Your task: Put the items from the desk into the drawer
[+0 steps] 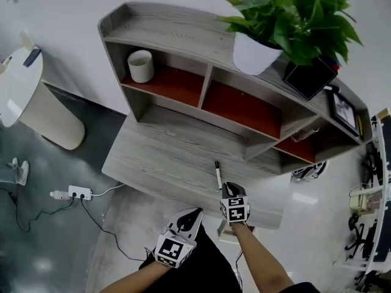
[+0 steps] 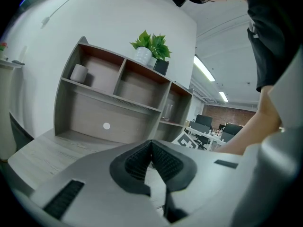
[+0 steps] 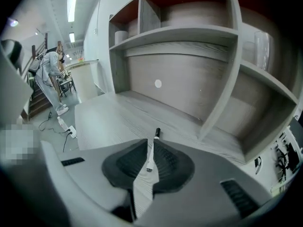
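Grey wood-grain desk [image 1: 159, 157] with a shelf hutch against a white wall; floor to the left carries a power strip [image 1: 79, 192]. Hutch holds a white cup [image 1: 141, 66] in its far-left compartment and a potted plant [image 1: 287, 23] on top, right of centre, with a black box [image 1: 308, 75] beside it. Only loose item seen on the desktop: one white marker [image 1: 217, 174] with a black cap, lying flat near the near edge, cap pointing to the far side. Right gripper [image 1: 231, 189] sits at the marker's near end. In the right gripper view its jaws stand narrowly apart, the marker's near end shows in the slit with bare desk visible around it, so it reads as lined up on the marker, not clamped. Left gripper [image 1: 194, 214] hangs off the near desk edge, left of the right one. The left gripper view shows its pads meeting at the tips with nothing between them. A pale panel [image 1: 227, 233] with a reddish strip shows below the near desk edge by the right forearm. It may be the drawer, but I cannot tell whether it is open. Judgement: task at its start. Marker not yet picked up, nothing seen stowed. Left to do: close on the marker, lift, get the drawer open, drop it in.
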Tool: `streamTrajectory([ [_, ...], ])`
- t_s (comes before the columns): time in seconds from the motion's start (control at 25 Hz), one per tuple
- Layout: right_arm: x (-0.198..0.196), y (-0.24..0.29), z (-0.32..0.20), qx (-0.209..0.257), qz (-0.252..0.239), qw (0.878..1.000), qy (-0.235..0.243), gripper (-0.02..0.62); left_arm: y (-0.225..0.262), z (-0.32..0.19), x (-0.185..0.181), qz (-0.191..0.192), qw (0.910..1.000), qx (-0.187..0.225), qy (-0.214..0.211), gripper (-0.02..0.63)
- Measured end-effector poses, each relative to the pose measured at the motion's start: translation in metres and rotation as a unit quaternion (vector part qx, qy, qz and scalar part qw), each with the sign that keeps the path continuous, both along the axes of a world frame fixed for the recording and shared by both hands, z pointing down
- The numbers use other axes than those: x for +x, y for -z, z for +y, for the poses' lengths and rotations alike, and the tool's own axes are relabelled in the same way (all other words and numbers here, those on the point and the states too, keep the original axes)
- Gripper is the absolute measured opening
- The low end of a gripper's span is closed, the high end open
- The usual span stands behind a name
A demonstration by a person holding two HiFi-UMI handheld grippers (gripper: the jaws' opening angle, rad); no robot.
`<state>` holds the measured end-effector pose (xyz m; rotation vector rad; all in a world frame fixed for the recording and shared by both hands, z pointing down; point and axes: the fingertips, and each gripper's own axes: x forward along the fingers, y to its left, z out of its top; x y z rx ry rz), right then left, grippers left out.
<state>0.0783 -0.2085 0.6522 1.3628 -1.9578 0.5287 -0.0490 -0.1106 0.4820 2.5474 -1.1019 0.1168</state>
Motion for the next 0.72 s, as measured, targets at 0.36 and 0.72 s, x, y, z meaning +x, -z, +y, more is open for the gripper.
streamTrajectory([
  [0.36,-0.007,-0.045,-0.019,-0.056,0.019,0.998,0.027,0.096,-0.003,-0.015,-0.018,-0.01,0.9994,-0.017,0.03,0.012],
  [0.72,-0.001,-0.093,-0.029,-0.116,0.041,0.992,0.023,0.1,-0.008,-0.034,-0.04,-0.026,0.9964,-0.019,0.078,0.012],
])
